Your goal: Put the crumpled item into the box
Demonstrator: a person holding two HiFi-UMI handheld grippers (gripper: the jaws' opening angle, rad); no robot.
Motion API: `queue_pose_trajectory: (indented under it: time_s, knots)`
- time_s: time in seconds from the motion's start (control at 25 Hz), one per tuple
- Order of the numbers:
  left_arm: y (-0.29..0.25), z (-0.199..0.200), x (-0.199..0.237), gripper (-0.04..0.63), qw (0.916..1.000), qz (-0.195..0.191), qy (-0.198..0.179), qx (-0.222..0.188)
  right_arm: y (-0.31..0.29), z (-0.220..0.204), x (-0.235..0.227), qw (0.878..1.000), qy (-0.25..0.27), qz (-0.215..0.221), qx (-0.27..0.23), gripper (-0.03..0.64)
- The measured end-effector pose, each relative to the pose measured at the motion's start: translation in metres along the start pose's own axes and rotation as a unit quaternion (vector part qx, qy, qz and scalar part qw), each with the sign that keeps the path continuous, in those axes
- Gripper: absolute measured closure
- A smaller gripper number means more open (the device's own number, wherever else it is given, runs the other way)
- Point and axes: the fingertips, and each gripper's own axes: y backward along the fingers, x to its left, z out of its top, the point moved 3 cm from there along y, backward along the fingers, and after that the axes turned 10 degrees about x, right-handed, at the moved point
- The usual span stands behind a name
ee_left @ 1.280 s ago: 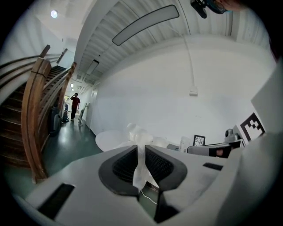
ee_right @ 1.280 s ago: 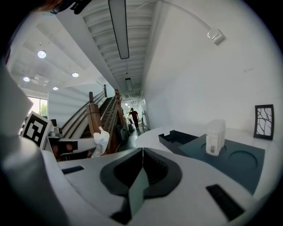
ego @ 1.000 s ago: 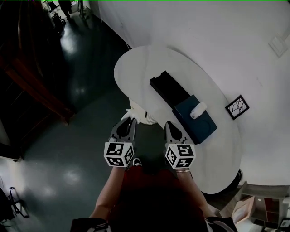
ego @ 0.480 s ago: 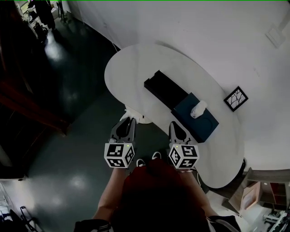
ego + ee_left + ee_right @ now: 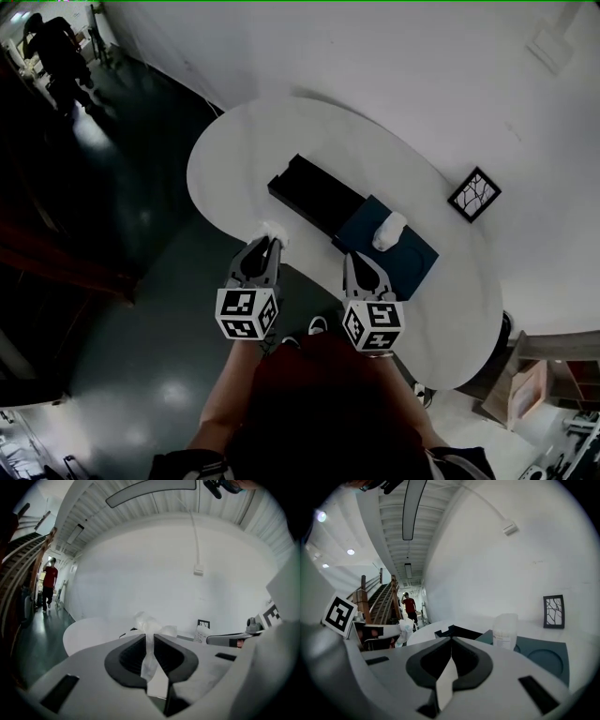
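A crumpled white item (image 5: 275, 232) (image 5: 150, 625) sticks up from between the jaws of my left gripper (image 5: 270, 244) (image 5: 148, 638), which is shut on it just over the near edge of the white oval table (image 5: 234, 150). The long black box (image 5: 314, 194) (image 5: 459, 631) lies open on the table, ahead and slightly right of that gripper. My right gripper (image 5: 349, 256) (image 5: 451, 640) is shut with nothing in it, its tips close to the near corner of a dark teal tray (image 5: 414, 264). In the right gripper view the left gripper shows at the left with the crumpled item (image 5: 405, 629).
A white bottle (image 5: 389, 230) (image 5: 505, 631) stands on the teal tray (image 5: 546, 654) right of the box. A small framed picture (image 5: 473, 194) (image 5: 553, 611) leans at the wall. A person (image 5: 56, 42) (image 5: 49, 581) stands far off on the dark floor at left.
The table, box and tray have shifted left and nearer in the head view. Both grippers now reach the table's near edge. The left gripper still holds the crumpled item.
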Motion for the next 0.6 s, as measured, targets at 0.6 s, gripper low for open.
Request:
queue_pose_trajectory:
  time_s: [0.6]
  knots:
    - [-0.095,0.029,-0.051,0.528,0.9961,-0.041,-0.069,0.036,0.016,0.025,-0.043,0.999,-0.009,0.000,-0.048,0.601]
